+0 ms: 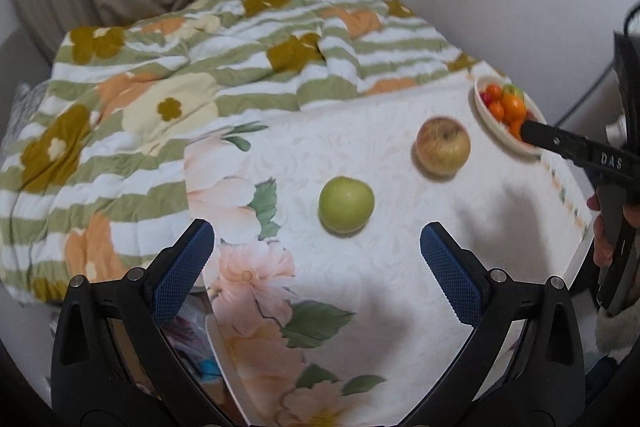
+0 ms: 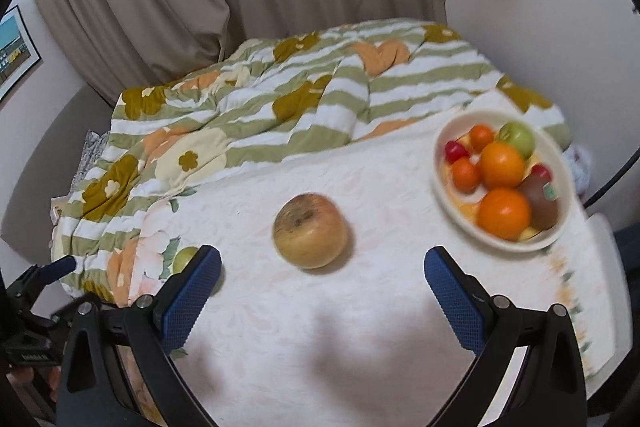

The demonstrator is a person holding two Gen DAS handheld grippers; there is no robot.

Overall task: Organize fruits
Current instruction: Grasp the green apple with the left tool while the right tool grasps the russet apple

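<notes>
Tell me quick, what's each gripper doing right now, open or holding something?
Left gripper: open, empty, the green apple just ahead of it.
Right gripper: open, empty, the yellowish apple just ahead of it.

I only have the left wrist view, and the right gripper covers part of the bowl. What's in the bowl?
Observer: The right wrist view shows the whole bowl: two big oranges, smaller orange and red fruits, a green apple.
Operator: Anything else in it?
Observer: A brown kiwi with a sticker, at the bowl's right side.
Operator: Is the right gripper holding something?
Observer: No, the right gripper is open, empty, with the yellowish apple just ahead.
</notes>
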